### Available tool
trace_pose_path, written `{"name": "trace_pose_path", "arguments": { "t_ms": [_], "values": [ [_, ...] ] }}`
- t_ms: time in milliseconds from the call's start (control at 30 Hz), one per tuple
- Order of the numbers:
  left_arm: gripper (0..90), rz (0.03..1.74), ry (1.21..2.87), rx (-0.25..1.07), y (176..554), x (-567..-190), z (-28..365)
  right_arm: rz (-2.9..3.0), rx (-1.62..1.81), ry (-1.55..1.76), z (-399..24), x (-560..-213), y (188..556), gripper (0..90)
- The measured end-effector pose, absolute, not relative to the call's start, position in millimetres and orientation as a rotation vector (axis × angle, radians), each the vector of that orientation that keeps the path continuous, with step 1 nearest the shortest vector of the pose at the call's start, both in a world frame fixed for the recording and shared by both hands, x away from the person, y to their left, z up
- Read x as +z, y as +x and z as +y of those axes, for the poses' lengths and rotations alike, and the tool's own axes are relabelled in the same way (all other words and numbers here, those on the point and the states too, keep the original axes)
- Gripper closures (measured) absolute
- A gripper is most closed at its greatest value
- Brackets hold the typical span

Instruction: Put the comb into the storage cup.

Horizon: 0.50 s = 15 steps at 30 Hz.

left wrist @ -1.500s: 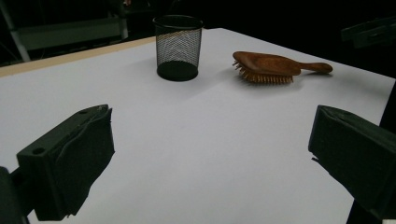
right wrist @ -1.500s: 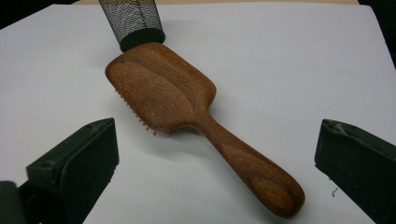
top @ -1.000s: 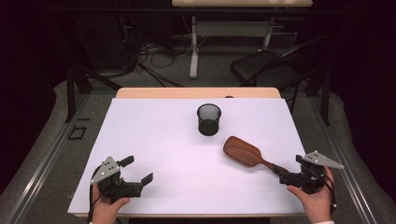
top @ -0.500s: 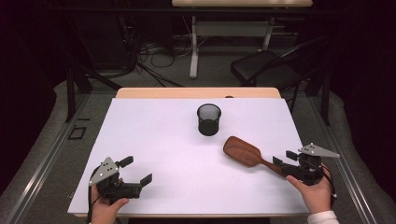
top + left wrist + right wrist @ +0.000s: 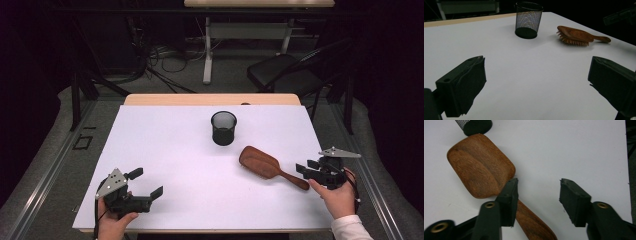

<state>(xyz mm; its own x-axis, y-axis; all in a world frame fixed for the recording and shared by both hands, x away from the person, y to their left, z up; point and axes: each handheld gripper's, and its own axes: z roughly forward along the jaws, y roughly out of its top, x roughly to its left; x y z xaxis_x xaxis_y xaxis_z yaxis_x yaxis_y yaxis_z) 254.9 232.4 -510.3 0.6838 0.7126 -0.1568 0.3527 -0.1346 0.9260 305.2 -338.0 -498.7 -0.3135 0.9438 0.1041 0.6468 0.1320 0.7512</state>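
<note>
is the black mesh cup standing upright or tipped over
Upright. The mesh cup stands on its solid base on the white table, its open rim facing up, in the high view and the left gripper view.

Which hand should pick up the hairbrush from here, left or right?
Right. The right gripper is already at the hairbrush handle, and its jaws have just been closing, with the handle passing under one finger rather than squarely between them. The left gripper sits far off at the near left corner, open.

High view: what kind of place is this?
Probably a lab or recording workspace: a white-covered table ringed by dark surroundings, loose cables on the floor, and a folding chair behind.
</note>
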Motion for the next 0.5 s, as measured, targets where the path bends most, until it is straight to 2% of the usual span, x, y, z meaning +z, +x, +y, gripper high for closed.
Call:
{"name": "trace_pose_path", "arguments": {
  "t_ms": [200, 400, 433, 467, 500],
  "values": [
    [1.9, 0.856, 1.747, 0.388, 255.0, -510.7, 231.9, 2.045, 0.973, 1.530, -338.6, -505.2, 310.0, 69.3],
    [2.2, 0.856, 1.750, 0.386, 255.3, -511.3, 231.2, 2.055, 0.935, 1.530, -338.2, -515.0, 312.5, 83.4],
    [2.2, 0.856, 1.750, 0.386, 255.3, -511.3, 231.2, 2.055, 0.935, 1.530, -338.2, -515.0, 312.5, 83.4],
    [2.2, 0.856, 1.753, 0.385, 255.5, -511.5, 231.2, 2.056, 0.935, 1.536, -338.0, -517.8, 312.8, 88.4],
    [2.2, 0.856, 1.753, 0.385, 255.5, -511.5, 231.2, 2.056, 0.935, 1.541, -337.6, -519.2, 312.8, 89.8]
  ]
}}
